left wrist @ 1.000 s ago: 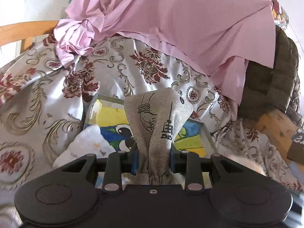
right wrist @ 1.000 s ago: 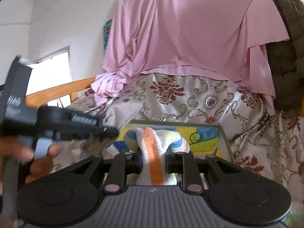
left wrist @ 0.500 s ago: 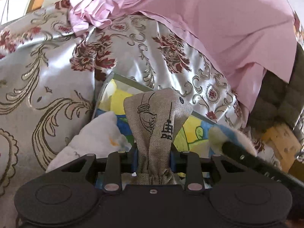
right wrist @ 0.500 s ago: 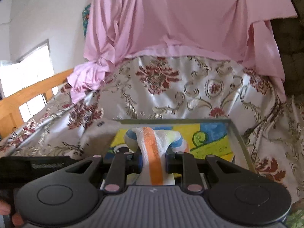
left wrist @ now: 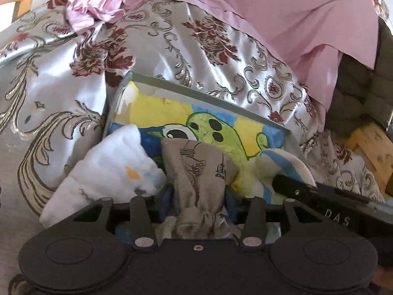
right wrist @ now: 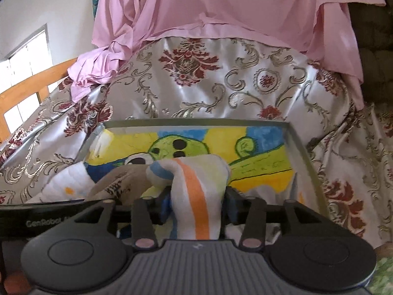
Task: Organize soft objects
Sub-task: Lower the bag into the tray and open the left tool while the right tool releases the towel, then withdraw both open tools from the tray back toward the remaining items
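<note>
A grey-rimmed tray (left wrist: 208,95) with a painted green creature on yellow and blue lies on the bed. My left gripper (left wrist: 199,204) is low over its near edge. Its jaws are opening, and a grey printed burlap pouch (left wrist: 196,172) slumps between them onto the tray. A white cloth (left wrist: 108,169) lies in the tray's left corner. My right gripper (right wrist: 197,204) is beside it on the right, also opening. A white cloth with orange and blue stripes (right wrist: 194,172) sags between its pads. The pouch (right wrist: 118,182) and tray rim (right wrist: 196,121) also show in the right wrist view.
A silver satin bedspread (left wrist: 172,44) with red floral print covers the bed around the tray. A pink sheet (right wrist: 221,7) drapes over the back. A wooden bed rail (right wrist: 29,86) is at the left. A dark quilted cushion (left wrist: 356,93) and a wooden block (left wrist: 373,147) stand at the right.
Both grippers came down and closer to the tray, the right one drawing in beside the left. Both sets of jaws have widened, and the pouch and striped cloth have slumped toward the tray.
</note>
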A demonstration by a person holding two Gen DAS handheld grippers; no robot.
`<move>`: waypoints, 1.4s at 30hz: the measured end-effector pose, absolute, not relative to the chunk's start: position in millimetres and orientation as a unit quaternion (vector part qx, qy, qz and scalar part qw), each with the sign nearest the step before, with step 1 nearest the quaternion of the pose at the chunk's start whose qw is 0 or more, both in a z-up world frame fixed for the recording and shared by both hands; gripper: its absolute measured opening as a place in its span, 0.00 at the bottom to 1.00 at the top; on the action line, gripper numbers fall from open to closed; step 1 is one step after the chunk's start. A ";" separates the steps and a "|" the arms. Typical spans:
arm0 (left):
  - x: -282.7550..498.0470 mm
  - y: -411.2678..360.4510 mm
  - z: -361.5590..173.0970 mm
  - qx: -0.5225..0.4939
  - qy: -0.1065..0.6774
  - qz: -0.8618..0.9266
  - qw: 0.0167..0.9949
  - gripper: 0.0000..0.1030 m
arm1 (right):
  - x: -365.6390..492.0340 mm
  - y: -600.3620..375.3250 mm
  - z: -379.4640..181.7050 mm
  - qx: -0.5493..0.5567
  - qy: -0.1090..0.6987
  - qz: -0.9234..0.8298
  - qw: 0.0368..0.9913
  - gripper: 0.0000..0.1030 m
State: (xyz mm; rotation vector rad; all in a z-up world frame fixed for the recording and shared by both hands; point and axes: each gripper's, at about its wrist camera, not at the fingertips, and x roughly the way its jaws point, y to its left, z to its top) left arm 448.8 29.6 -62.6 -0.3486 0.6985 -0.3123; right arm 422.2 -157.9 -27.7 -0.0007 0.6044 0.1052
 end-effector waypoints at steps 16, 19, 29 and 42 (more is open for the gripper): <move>417.6 16.8 -38.7 -0.156 0.333 -0.118 0.922 0.80 | 383.3 -200.4 -11.9 0.033 0.291 0.013 0.956 0.88; 403.8 15.7 -29.9 -0.147 0.324 -0.108 0.928 0.82 | 371.2 -205.7 -1.3 0.038 0.278 0.013 0.960 0.92; 342.3 17.8 14.5 -0.094 0.283 -0.078 0.951 0.88 | 312.0 -204.3 41.9 0.014 0.232 0.034 0.972 1.00; 212.6 14.6 67.8 -0.078 0.201 -0.046 0.975 0.96 | 206.8 -216.7 82.8 0.032 0.177 0.032 0.983 1.00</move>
